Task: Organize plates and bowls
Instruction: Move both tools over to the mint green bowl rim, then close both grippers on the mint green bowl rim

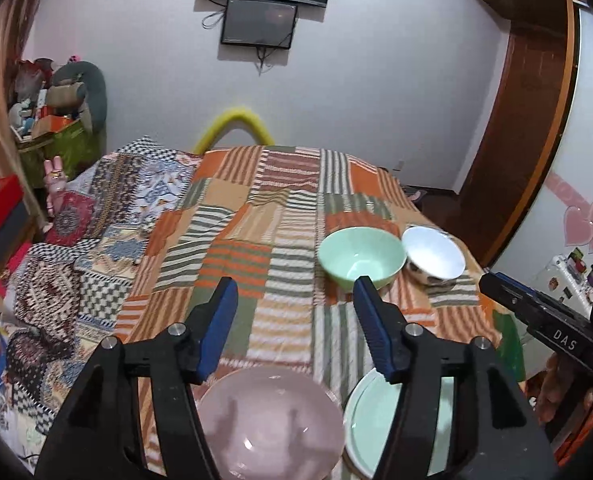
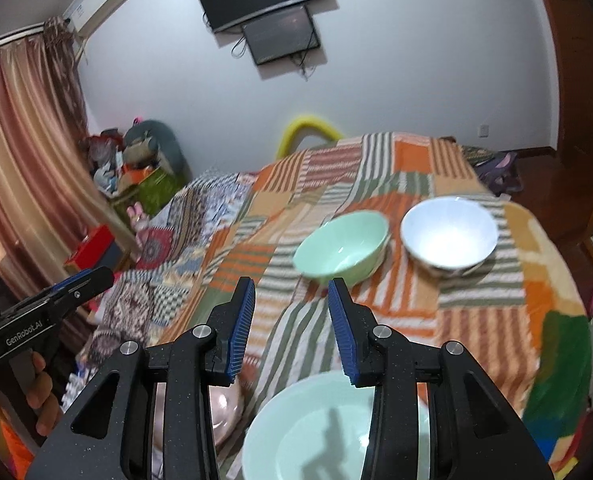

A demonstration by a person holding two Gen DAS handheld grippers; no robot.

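Note:
On the patchwork-covered table (image 1: 232, 240) a green bowl (image 1: 359, 256) and a white bowl (image 1: 434, 254) stand side by side at the far right. A pink plate (image 1: 270, 424) and a green plate (image 1: 360, 420) lie at the near edge. My left gripper (image 1: 294, 294) is open and empty above the two plates. My right gripper (image 2: 292, 294) is open and empty above the green plate (image 2: 316, 432), short of the green bowl (image 2: 342, 248) and white bowl (image 2: 448, 232). The pink plate (image 2: 224, 412) shows partly behind its left finger.
The table's right edge drops off just past the white bowl. A second patterned cloth (image 1: 96, 240) covers the left side. Boxes and toys (image 1: 56, 120) pile up at the far left by a curtain. A yellow chair back (image 1: 236, 128) stands behind the table.

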